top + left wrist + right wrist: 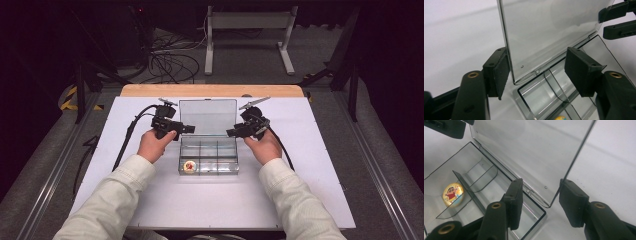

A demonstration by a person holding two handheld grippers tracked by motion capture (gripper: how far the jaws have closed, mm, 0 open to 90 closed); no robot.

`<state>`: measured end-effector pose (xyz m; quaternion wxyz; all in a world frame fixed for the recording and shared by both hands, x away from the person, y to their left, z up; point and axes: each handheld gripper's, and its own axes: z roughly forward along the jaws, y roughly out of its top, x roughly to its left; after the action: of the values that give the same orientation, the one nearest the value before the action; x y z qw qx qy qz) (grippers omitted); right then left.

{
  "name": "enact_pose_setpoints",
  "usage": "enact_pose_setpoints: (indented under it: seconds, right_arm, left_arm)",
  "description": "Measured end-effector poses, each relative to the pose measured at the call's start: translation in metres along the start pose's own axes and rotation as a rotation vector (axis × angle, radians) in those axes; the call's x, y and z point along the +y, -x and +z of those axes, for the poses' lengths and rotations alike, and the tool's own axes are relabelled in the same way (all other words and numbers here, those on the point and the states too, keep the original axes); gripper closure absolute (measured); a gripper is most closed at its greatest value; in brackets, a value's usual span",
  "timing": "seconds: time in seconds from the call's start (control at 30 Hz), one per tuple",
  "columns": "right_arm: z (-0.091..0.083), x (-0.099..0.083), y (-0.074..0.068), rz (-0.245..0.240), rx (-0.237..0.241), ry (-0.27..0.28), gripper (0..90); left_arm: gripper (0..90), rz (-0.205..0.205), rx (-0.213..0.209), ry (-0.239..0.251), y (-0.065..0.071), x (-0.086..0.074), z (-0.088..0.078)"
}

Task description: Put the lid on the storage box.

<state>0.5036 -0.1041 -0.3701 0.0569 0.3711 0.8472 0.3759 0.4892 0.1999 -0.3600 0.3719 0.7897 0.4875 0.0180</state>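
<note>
A clear plastic compartment box (208,173) sits mid-table with its lid (207,116) standing upright. A round cartoon badge (189,166) lies in the front-left compartment. My left gripper (188,129) is at the lid's left side. In the left gripper view my left gripper (540,72) is open around the lid's (549,30) lower corner, one pad (502,72) right beside the lid's edge. My right gripper (231,133) mirrors it. In the right gripper view it (542,200) is open around the lid's (531,152) other lower corner. The badge (453,193) lies behind a divider.
The box rests on a white board (310,165) with a wooden strip (210,90) at its far edge. Beyond the table, cables (170,60) lie on the floor near a metal stand (247,30). White surface stretches to either side of the box.
</note>
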Motion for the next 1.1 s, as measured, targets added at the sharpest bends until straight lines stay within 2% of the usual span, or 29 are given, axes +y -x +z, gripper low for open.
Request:
enact_pose_setpoints:
  seconds: [0.27, 0.5, 0.73, 0.87, 1.0, 1.1]
  right_arm:
    - [-0.003, 0.000, -0.002, -0.002, -0.007, 0.001, 58.6]
    - [-0.006, -0.001, -0.001, -0.006, -0.001, 0.001, 63.4]
    - [-0.008, -0.002, -0.001, -0.009, -0.006, 0.001, 68.0]
    - [-0.011, -0.002, -0.002, -0.015, -0.008, 0.010, 69.0]
    - [-0.012, -0.002, -0.002, -0.018, -0.008, 0.016, 69.4]
    - [-0.013, -0.003, -0.002, -0.016, -0.002, 0.016, 69.5]
  left_arm:
    - [43.9, 0.030, 0.022, -0.003, 0.001, -0.001, -0.005]
    - [50.8, 0.030, 0.025, -0.002, 0.001, -0.001, -0.007]
    - [59.1, 0.059, 0.052, 0.002, 0.002, -0.002, -0.009]
    - [63.2, 0.059, 0.043, 0.001, 0.002, -0.003, -0.010]
    - [64.1, 0.079, 0.046, 0.007, 0.001, -0.003, -0.011]
    - [64.0, 0.078, 0.042, 0.004, 0.002, -0.004, -0.012]
